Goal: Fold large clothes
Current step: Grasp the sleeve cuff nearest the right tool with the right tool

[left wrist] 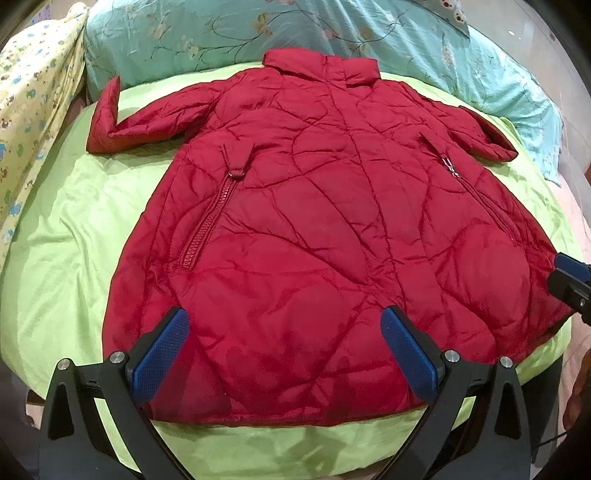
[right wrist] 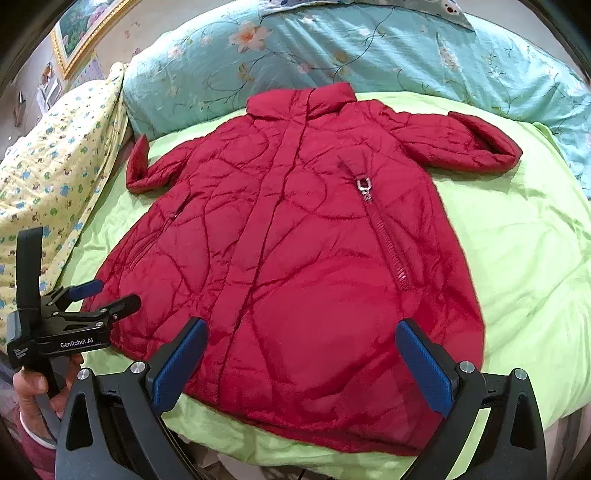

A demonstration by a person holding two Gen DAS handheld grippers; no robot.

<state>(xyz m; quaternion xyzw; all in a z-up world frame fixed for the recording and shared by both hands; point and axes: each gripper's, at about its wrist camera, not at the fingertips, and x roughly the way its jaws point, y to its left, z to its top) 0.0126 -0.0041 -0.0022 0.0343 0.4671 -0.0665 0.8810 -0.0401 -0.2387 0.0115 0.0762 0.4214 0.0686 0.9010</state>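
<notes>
A large red quilted coat [left wrist: 314,229] lies front-up and spread flat on a lime-green sheet [left wrist: 74,229], collar at the far end, both sleeves out to the sides. It also shows in the right wrist view [right wrist: 295,258]. My left gripper [left wrist: 284,332] is open and empty, hovering above the hem. My right gripper [right wrist: 301,345] is open and empty over the hem's right part. The left gripper also shows in the right wrist view [right wrist: 107,291] at the coat's lower left corner, jaws apart. The right gripper's tip shows at the left wrist view's right edge [left wrist: 570,280].
A teal floral quilt [left wrist: 295,29] lies beyond the collar. A yellow printed blanket [left wrist: 33,110] lies along the left side. The green sheet's near edge [right wrist: 258,446] drops off just below the hem. A framed picture [right wrist: 85,29] hangs at the far left.
</notes>
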